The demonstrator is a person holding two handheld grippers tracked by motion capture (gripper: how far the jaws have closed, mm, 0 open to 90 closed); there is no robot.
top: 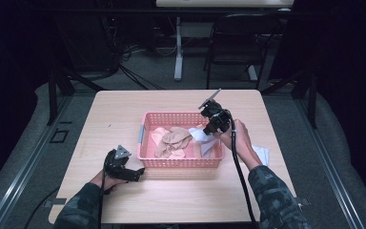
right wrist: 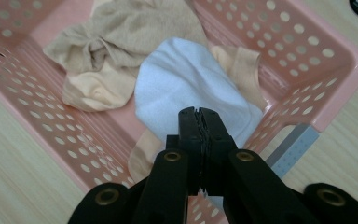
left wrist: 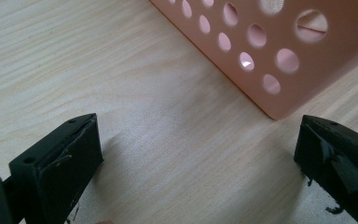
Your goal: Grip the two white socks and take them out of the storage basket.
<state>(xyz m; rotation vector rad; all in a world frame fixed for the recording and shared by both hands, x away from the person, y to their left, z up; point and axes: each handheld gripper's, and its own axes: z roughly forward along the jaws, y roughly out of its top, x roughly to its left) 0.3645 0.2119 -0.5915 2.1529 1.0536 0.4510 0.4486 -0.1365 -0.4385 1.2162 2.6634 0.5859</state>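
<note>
- I see the right gripper (right wrist: 199,116) with jaws pinched together on the white sock (right wrist: 186,88); a sliver of white fabric shows between the pads in the right gripper view.
- No earlier picture on my side, so I'm reporting the clamp only.
- In the high view the right gripper (top: 213,128) hangs over the 3 o'clock end of the pink basket (top: 145,155), and the white sock (top: 204,140) trails down from it into the basket.
- The white sock's free end drapes over the beige socks (right wrist: 116,42), which lie bunched at 11 o'clock from the jaw tips in the right gripper view.
- In the high view the beige socks (top: 173,140) sit around the basket's middle.
- More white cloth (top: 262,153) lies on the table (top: 124,109) at 3 o'clock of the basket, just past the right hand (top: 236,138).
- The left gripper (left wrist: 196,154) is wide open, nothing between the jaws, just bare wood below.
- In the high view it rests on the table at 8 o'clock of the basket (top: 124,167), near its corner but apart.
- The basket's perforated corner (left wrist: 279,60) shows at 1 o'clock in the left gripper view.
</note>
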